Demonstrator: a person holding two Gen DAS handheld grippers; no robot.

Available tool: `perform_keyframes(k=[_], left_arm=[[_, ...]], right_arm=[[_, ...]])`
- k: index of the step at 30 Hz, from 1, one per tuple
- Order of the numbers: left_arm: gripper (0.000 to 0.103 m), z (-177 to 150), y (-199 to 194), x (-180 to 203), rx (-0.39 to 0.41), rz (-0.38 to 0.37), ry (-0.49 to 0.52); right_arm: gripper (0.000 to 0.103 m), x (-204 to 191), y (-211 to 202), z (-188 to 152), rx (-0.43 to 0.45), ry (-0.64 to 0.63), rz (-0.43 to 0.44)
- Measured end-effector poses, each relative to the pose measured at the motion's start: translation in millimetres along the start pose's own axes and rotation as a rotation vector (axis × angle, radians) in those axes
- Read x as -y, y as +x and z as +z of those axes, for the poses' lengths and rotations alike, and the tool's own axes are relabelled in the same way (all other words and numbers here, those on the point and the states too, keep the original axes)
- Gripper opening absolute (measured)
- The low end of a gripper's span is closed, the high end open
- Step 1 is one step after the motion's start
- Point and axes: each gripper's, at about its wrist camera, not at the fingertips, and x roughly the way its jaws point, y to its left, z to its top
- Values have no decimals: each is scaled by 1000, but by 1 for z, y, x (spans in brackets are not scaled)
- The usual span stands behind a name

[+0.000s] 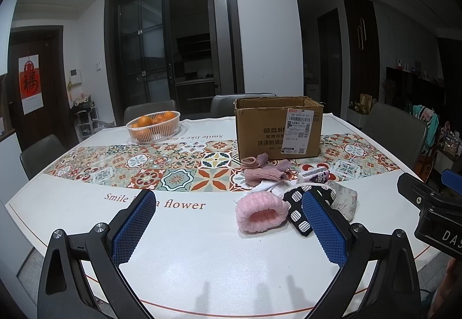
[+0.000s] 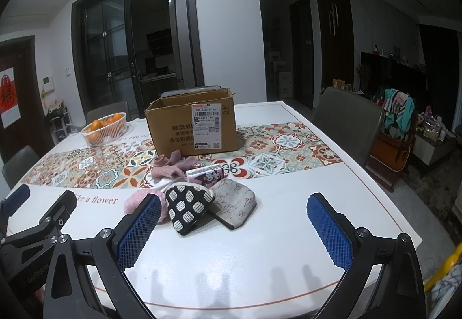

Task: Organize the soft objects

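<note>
You held both the left gripper (image 1: 228, 229) and the right gripper (image 2: 234, 229) spread wide and empty above the table (image 2: 288, 203), the soft pile just ahead of your fingers, the spotted pouch (image 2: 187, 206) nearest, before the open-topped cardboard box (image 2: 193, 125), likely its destination.

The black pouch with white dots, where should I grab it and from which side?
Probably the near edge of the black dotted pouch, where it sticks out over the table, free of the pile. Bring the open right hand-held gripper in low from the front. The pink fluffy cuff and grey floral pouch crowd its sides.
</note>
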Motion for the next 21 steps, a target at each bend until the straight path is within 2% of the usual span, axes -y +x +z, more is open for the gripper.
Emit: perform_keyframes(k=[12,21], left_arm=[[103,-5,13,-1,-27,-8,0],[103,-11,40,2,-65,-29,9]], right_arm=[[103,0,14,-6,-29,12,20],[103,-6,37,-6,-50,8,49]])
